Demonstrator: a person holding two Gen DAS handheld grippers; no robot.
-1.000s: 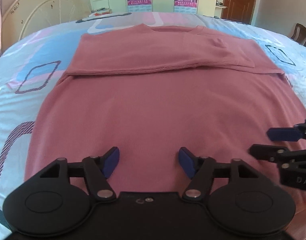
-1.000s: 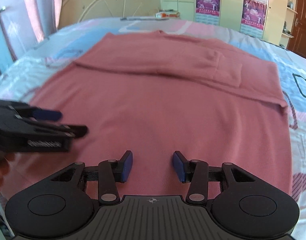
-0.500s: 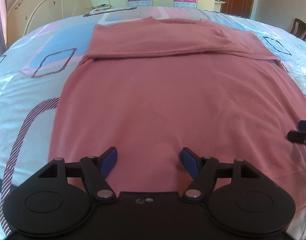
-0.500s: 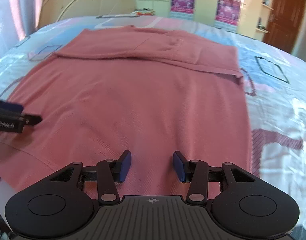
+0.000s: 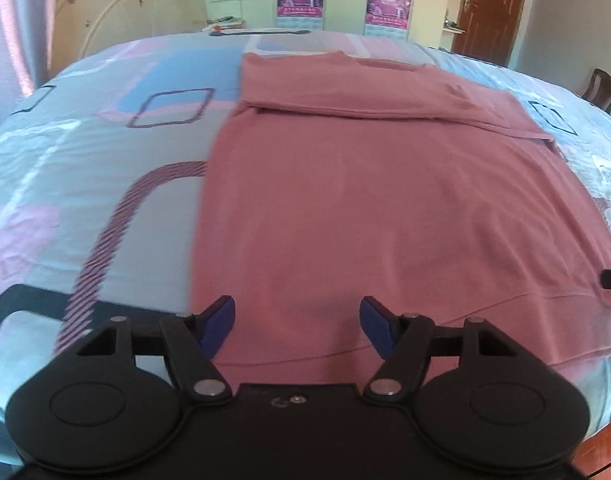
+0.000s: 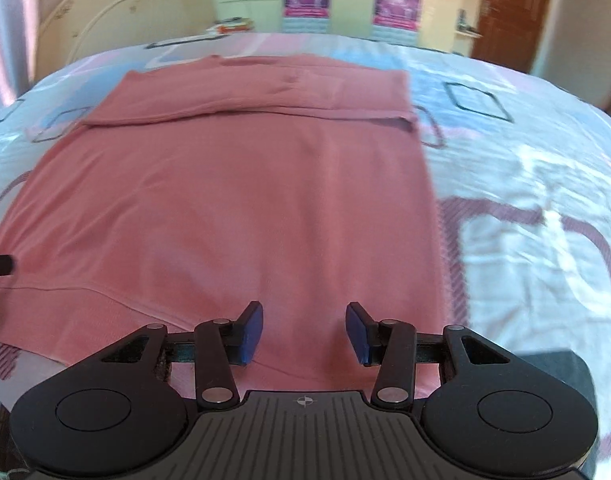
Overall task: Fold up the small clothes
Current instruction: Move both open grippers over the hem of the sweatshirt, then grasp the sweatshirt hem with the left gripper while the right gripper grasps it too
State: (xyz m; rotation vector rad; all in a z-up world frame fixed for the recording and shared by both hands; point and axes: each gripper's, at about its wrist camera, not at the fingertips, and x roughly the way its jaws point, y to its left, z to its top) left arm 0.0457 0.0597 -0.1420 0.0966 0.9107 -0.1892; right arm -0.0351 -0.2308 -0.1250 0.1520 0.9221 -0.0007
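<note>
both grippers have slid apart along the near hem of the pink shirt (image 5: 377, 200) since a moment ago. they were side by side near the middle of the hem then. now the left gripper (image 5: 297, 330) sits at the shirt's near left corner, and the right gripper (image 6: 304, 334) sits by its near right corner.

the shirt lies flat on the bed cover (image 5: 85, 168), with its sleeves folded in across the far end, by the collar. so the side folds look done, and i think the step now is taking hold of the hem (image 5: 505, 300) to fold the shirt in half.

the jaws of both grippers are spread wide and hold nothing. the hem cloth lies just under and between each pair of blue pads (image 6: 252, 330).

next, each gripper likely needs to dip to the hem, pinch the cloth, then lift it and carry it toward the collar end. both should grab evenly, or the fold may go crooked.
</note>
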